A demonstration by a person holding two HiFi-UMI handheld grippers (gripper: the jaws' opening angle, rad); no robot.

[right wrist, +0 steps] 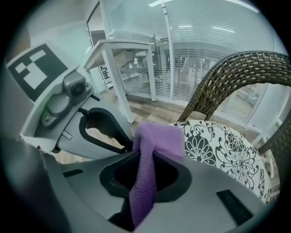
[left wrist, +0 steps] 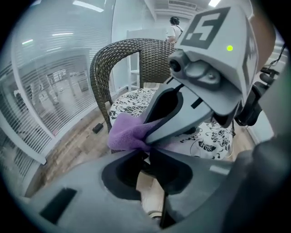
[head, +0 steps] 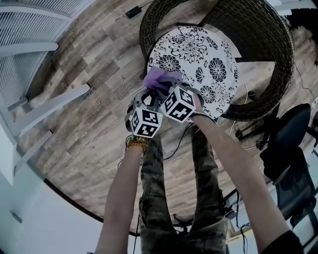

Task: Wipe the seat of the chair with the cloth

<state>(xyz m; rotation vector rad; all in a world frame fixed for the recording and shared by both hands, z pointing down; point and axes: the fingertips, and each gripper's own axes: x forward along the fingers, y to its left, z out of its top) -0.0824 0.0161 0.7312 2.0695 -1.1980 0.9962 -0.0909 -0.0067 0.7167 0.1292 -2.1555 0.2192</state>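
Note:
The purple cloth [head: 159, 79] hangs bunched above the near edge of the chair's flower-patterned seat [head: 206, 62]. Both grippers meet on it, side by side. My right gripper [right wrist: 145, 152] is shut on the cloth [right wrist: 148, 177], which runs down through its jaws as a folded strip. My left gripper [left wrist: 146, 152] has its jaw tips closed on the lower edge of the cloth [left wrist: 129, 134], right beside the right gripper's [left wrist: 148, 137] tips. In the head view the left gripper [head: 150, 94] and right gripper [head: 166, 88] show mostly as their marker cubes, and the jaw tips are hidden under the cloth.
The seat belongs to a dark wicker chair [head: 263, 44] with a high curved back. A white table leg [right wrist: 116, 86] stands to the left on the wood floor. A black office chair [head: 290, 149] and loose cables [head: 241, 116] lie to the right. A small black box [head: 133, 12] rests on the floor.

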